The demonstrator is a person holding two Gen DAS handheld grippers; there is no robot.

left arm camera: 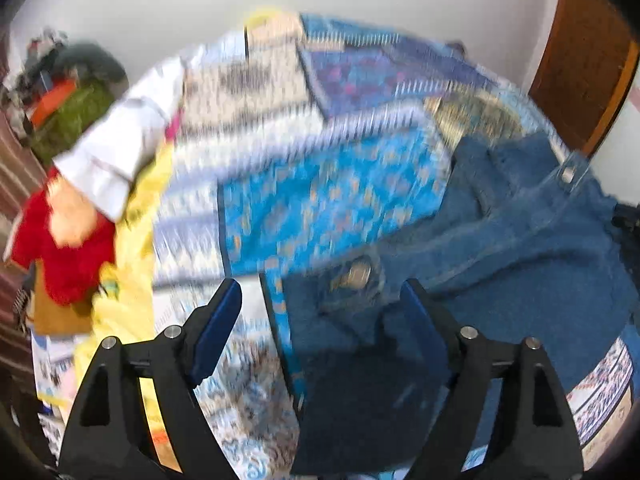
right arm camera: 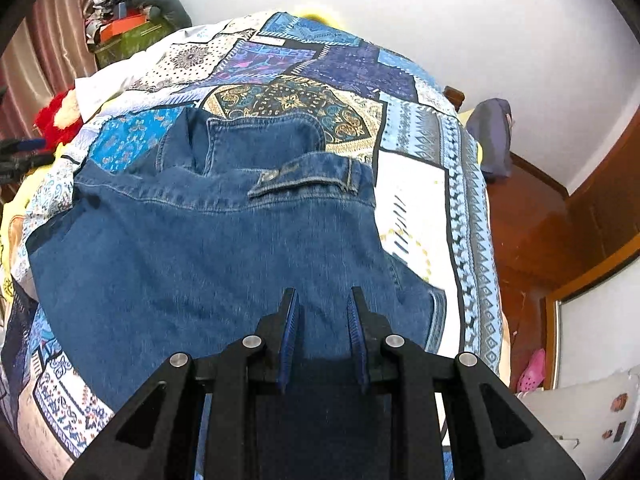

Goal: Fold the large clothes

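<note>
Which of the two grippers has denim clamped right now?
The right gripper: its jaws are nearly shut on the denim garment. The left gripper stands wide open above the cloth, pinching nothing.

1. No text, label, brand, number or sign can be read in either view.
2. The left wrist view is blurred; the patchwork bedspread (right arm camera: 416,208) shows only ornament.

Ahead of the jaws, the blue patchwork-quilted bed (right arm camera: 416,208) lies bare beyond the blue denim garment (right arm camera: 208,264); crumpled white, yellow and red clothes (left arm camera: 120,184), blurred, seemingly crowd its left edge.
</note>
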